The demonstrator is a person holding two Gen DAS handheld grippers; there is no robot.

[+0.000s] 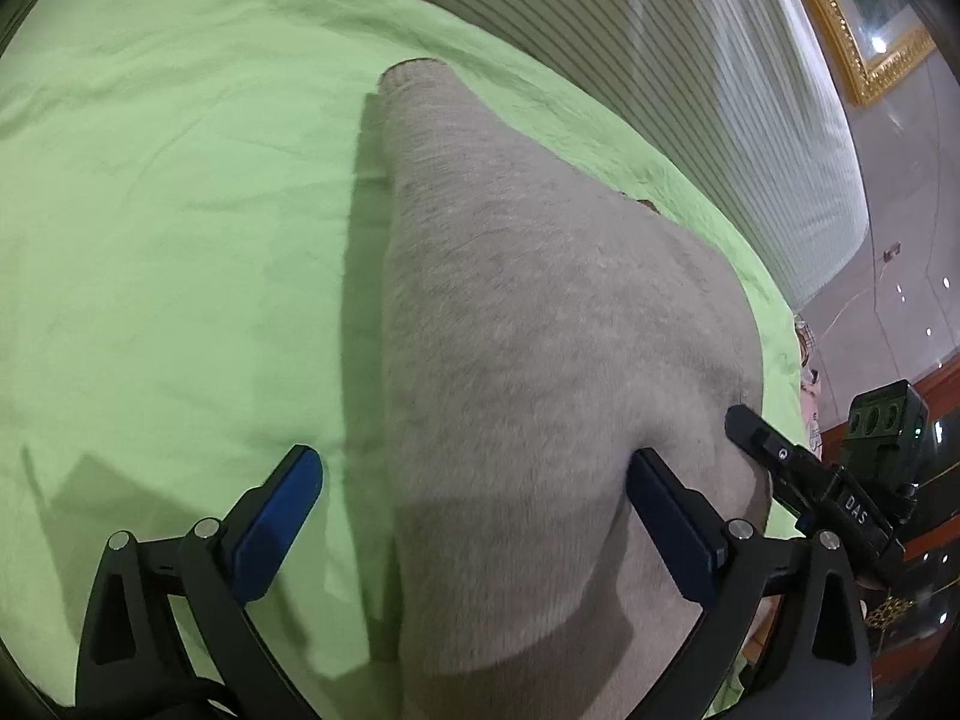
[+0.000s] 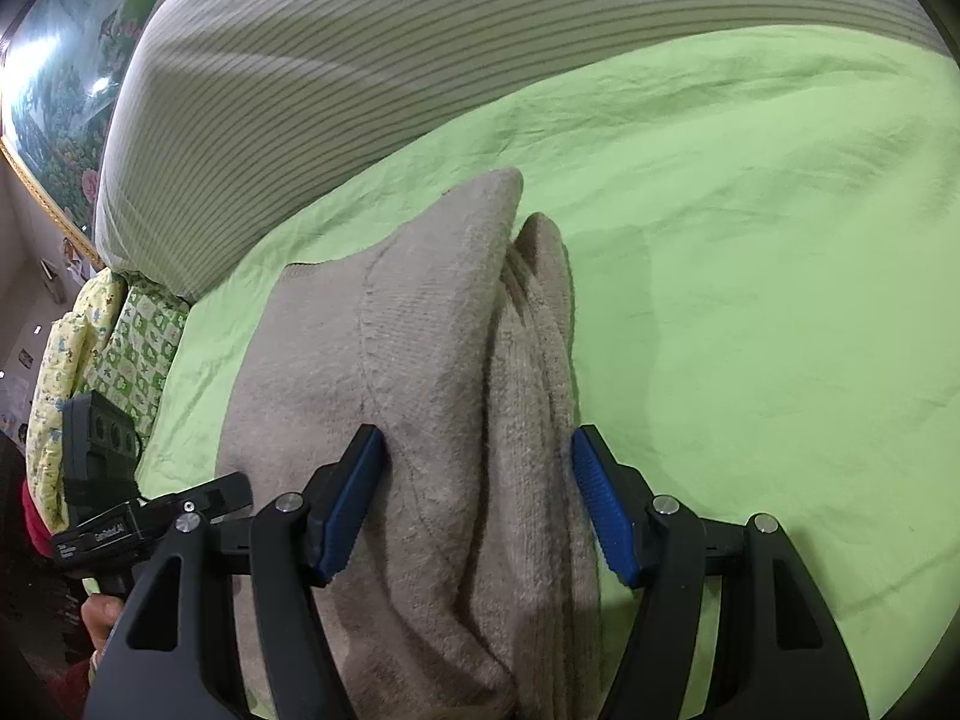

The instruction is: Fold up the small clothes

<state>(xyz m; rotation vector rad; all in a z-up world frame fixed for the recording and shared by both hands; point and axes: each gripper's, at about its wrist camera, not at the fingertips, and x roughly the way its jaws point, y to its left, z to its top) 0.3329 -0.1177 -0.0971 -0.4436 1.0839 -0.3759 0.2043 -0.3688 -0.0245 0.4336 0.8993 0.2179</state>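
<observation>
Grey knit sweater (image 2: 420, 372) lies folded lengthwise on green sheet (image 2: 750, 240) | my left gripper (image 1: 474, 516) released, jaws wide over sweater | my right gripper (image 2: 477, 504) released, straddling it — next: pinch near hem squarely, fold toward far end.

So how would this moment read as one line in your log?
stage: mid-fold | item: grey knit garment folded on green sheet | left tongs: open, astride garment | right tongs: open, astride folded edge

Open green sheet (image 2: 750, 240) right of sweater (image 2: 420, 330); striped cushion (image 2: 420, 48) behind.
</observation>
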